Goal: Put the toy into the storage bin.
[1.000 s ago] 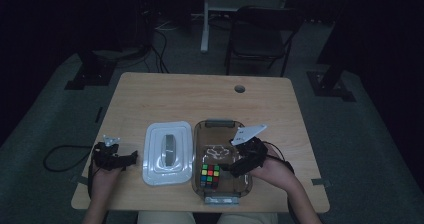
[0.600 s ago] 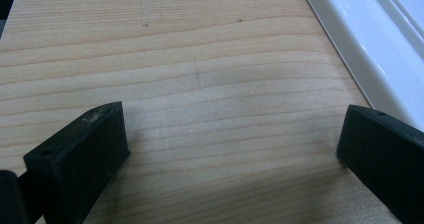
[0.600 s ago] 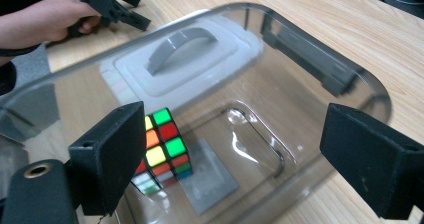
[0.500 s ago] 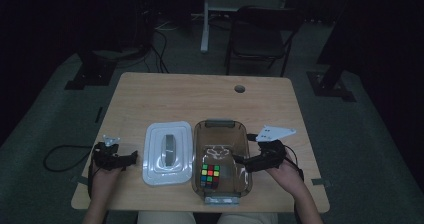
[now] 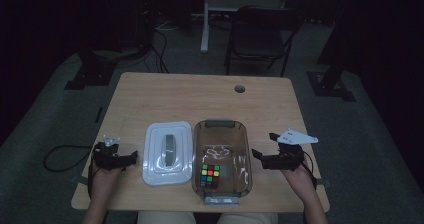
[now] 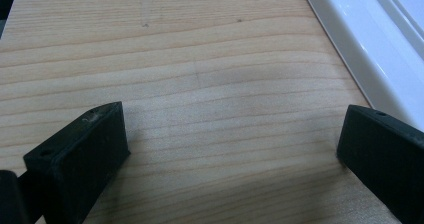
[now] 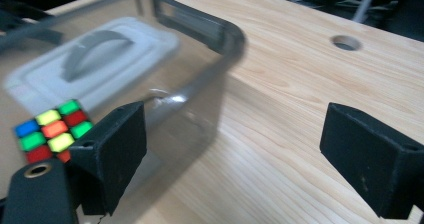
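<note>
Cube (image 5: 210, 175) sits in bin (image 5: 246, 149); right gripper (image 5: 260, 156) beside bin, wide, empty. Left gripper (image 5: 131, 157) wide. Next: fit lid (image 5: 168, 153).

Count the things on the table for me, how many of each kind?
Clear bin: 1
White lid: 1
Colourful puzzle cube: 1
Grippers: 2, left gripper and right gripper
Total: 5
</note>
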A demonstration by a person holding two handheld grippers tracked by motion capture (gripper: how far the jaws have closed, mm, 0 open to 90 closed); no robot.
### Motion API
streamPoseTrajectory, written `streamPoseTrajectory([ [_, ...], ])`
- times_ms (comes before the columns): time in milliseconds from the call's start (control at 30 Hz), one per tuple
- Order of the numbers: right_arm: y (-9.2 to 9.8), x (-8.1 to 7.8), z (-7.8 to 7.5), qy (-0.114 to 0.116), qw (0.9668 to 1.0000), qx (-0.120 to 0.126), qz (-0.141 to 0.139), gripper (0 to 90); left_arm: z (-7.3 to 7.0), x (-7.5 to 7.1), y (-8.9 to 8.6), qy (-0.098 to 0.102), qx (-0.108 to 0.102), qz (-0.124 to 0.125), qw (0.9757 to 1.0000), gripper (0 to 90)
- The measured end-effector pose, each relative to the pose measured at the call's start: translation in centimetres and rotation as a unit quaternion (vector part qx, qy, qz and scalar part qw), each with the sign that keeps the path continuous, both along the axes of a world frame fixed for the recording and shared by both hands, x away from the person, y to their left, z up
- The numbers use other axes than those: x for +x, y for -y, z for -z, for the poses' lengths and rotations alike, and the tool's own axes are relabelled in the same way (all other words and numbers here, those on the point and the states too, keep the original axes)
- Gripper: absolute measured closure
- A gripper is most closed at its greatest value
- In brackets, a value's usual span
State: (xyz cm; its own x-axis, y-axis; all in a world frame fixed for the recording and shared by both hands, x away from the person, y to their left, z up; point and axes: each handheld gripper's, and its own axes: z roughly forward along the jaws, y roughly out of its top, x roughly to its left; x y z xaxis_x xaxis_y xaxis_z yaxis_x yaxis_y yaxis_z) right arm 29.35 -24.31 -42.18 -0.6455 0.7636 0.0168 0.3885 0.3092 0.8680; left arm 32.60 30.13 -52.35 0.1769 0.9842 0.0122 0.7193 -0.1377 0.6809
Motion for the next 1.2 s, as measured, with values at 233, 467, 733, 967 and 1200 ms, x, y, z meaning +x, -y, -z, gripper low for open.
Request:
streamPoseTrajectory([
  [233, 1.8, -0.4, 2.4, 0.009, 0.9988, 0.008, 0.048, 11.5, 0.0, 0.0, 0.0, 0.000, 0.000, 0.001, 1.0000, 0.6],
  [467, 2.7, -0.3, 5.8, 0.000, 0.9970, -0.005, 0.077, 11.5, 0.0, 0.0, 0.1, 0.001, -0.001, 0.004, 1.0000, 0.6],
  [733, 2.7, -0.1, 8.9, -0.023, 0.9942, -0.015, 0.104, 11.5, 0.0, 0.0, 0.1, 0.000, -0.001, 0.004, 1.0000, 0.6],
  [967, 2.7, 0.3, 10.2, -0.050, 0.9897, -0.037, 0.129, 11.7, 0.0, 0.0, 0.1, 0.000, -0.001, 0.004, 1.0000, 0.6],
  [1200, 2.3, 0.7, 10.4, -0.066, 0.9861, -0.067, 0.137, 11.7, 0.0, 0.0, 0.1, 0.000, -0.001, 0.004, 1.0000, 0.6],
])
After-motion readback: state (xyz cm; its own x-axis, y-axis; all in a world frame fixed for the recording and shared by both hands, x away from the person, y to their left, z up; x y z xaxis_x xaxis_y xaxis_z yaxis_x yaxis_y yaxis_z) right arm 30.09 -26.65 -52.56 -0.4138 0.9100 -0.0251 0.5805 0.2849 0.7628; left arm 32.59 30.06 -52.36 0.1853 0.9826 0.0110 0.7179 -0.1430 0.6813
